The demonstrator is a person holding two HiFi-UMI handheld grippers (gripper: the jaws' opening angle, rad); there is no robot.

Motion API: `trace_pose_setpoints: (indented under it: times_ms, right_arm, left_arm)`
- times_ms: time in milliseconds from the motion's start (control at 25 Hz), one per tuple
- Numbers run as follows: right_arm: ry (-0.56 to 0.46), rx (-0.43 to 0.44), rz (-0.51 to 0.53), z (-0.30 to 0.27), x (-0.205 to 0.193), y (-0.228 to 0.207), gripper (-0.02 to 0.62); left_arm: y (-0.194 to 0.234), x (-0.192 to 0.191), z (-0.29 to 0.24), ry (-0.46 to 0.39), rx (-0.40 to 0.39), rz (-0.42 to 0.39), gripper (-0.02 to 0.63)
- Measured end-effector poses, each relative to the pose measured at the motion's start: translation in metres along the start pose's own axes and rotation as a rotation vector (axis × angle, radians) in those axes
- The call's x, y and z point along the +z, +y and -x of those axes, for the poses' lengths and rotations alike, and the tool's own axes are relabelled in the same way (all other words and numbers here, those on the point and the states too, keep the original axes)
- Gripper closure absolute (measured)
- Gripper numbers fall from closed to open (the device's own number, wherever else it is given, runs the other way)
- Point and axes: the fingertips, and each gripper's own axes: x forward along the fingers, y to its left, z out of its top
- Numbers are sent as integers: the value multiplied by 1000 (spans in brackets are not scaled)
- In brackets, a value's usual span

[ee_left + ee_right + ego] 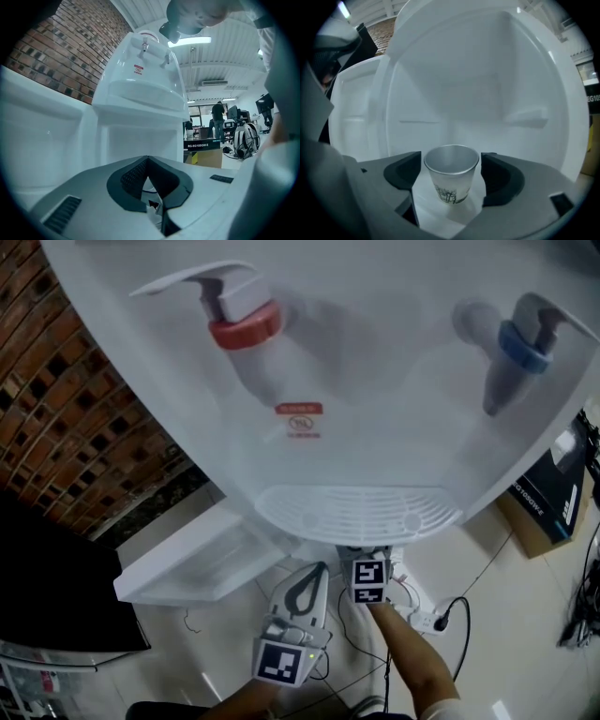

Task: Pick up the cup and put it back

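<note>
A small metal cup [451,180] with a dark print stands upright on the white shelf [440,220] inside the dispenser's lower compartment. My right gripper [451,165] is open around it, one dark pad on each side with a thin gap to the rim. In the head view only this gripper's marker cube [368,582] shows, below the drip tray [356,512]; the cup is hidden there. My left gripper [322,571] hangs beside it, outside the compartment, jaws shut with nothing between them. Its own view shows its tips [149,161] pointing up at the dispenser front [140,93].
The white water dispenser [375,409] has a red tap [246,324] and a blue tap [525,343]. Its compartment door [197,563] hangs open to the left. A brick wall [75,427] is on the left. A cardboard box [553,502], a power strip [433,620] and cables are on the floor at right.
</note>
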Motion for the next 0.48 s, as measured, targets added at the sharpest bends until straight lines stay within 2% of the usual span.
trace_pose_setpoints:
  times_ms: [200,280,480]
  right_arm:
    - [14,1,29,-13,-6,1,187]
    - [20,5,46,-13,-6,2,229]
    - [7,10,50,1,4,4,238]
  left_arm:
    - [-1,-5,-1,12,-9,-6,623]
    - [-1,-6,-1,15,-8,-4,623]
    - [4,-6,-2,11,-2,-10,623]
